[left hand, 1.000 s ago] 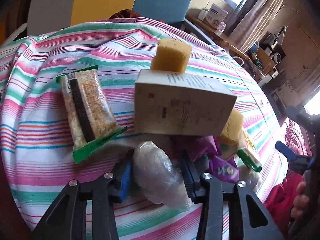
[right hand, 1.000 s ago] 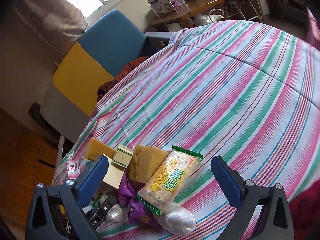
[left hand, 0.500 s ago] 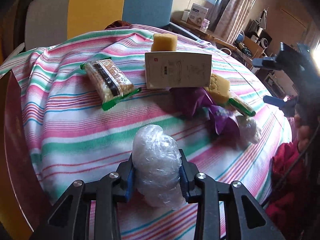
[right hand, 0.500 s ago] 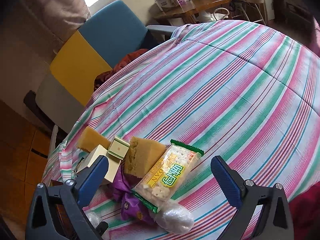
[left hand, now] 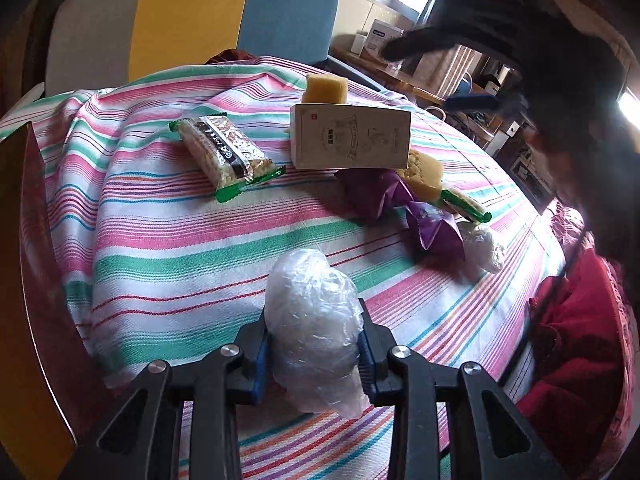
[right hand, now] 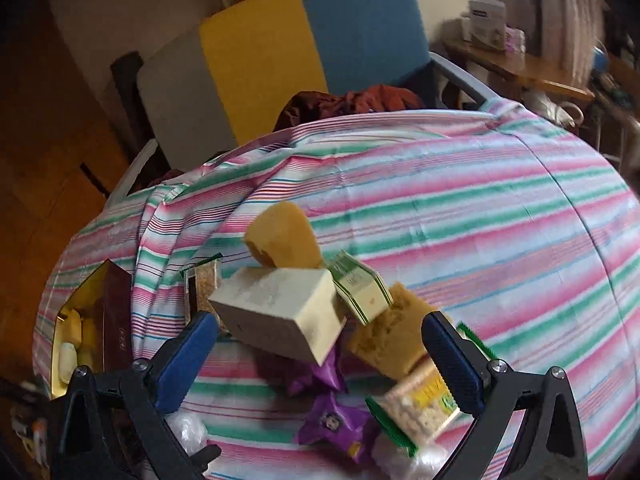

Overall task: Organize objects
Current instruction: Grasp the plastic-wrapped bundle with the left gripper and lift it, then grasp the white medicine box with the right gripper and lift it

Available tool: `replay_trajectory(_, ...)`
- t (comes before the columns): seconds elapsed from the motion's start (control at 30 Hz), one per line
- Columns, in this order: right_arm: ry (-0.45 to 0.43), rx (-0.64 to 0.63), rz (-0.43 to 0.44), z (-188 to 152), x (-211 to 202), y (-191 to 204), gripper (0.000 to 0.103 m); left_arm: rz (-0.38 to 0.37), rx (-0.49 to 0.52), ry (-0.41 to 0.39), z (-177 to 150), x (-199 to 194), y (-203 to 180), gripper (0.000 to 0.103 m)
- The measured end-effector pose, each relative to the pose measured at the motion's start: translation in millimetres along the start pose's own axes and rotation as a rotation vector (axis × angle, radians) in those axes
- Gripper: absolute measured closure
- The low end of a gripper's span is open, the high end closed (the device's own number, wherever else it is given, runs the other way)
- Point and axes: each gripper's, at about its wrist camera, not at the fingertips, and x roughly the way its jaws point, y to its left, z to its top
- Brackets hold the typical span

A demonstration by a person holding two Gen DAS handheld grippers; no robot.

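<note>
Left wrist view: left gripper (left hand: 314,354) jaws are clamped on a clear plastic-wrapped bundle (left hand: 314,328), held just above the near part of the striped cloth (left hand: 180,264) covering the desk. Open cloth is seen between the bundle and the pile further back. Pile: snack bar in green-edged wrapper (left hand: 228,156) lying apart on the left; white carton (left hand: 352,142) on its side with small print and a barcode — not readable; yellow sponge (left hand: 325,89) behind it; second sponge (left hand: 424,174), purple wrapper (left hand: 404,208) and a second wrapped bundle (left hand: 482,246) near the cloth's right edge. A dark red box edge (left hand: 28,216) stands at far left.

Right wrist view: right gripper (right hand: 320,360) jaws are spread wide, nothing between them, above the pile — blurred. A green-and-white small box (right hand: 362,286) leans on the carton; print unreadable. A wide stretch of cloth on the right is free.
</note>
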Motion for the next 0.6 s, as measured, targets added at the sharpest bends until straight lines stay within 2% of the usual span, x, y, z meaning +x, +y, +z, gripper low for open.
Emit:
replay_trajectory(0.13, 0.099, -0.129, -0.038, 33, 40, 33, 0.000, -0.015, -0.006, -0.007, -2, -1, 3, 0.069)
replay_trajectory(0.27, 0.221, -0.165, -0.063, 44, 81, 43, 0.000, -0.040, -0.022, -0.009, -2, -1, 8, 0.069)
replay_trajectory(0.33, 0.297, -0.136, -0.003, 39, 92, 43, 0.000, -0.052, -0.030, -0.011, -2, -1, 9, 0.069)
replay_trajectory(0.4, 0.358, -0.092, 0.136, 27, 86, 47, 0.000, -0.059, -0.039, -0.015, -3, -1, 11, 0.068)
replay_trajectory(0.47, 0.378, -0.086, 0.249, 15, 71, 54, 0.000, -0.063, -0.045, -0.019, -3, -1, 11, 0.068)
replay_trajectory(0.53, 0.375, -0.090, 0.274, 6, 56, 57, 0.000, -0.067, -0.052, -0.020, -3, -2, 12, 0.068)
replay_trajectory(0.6, 0.353, -0.098, 0.247, 0, 45, 55, 0.000, -0.067, -0.056, -0.018, -3, -2, 12, 0.068)
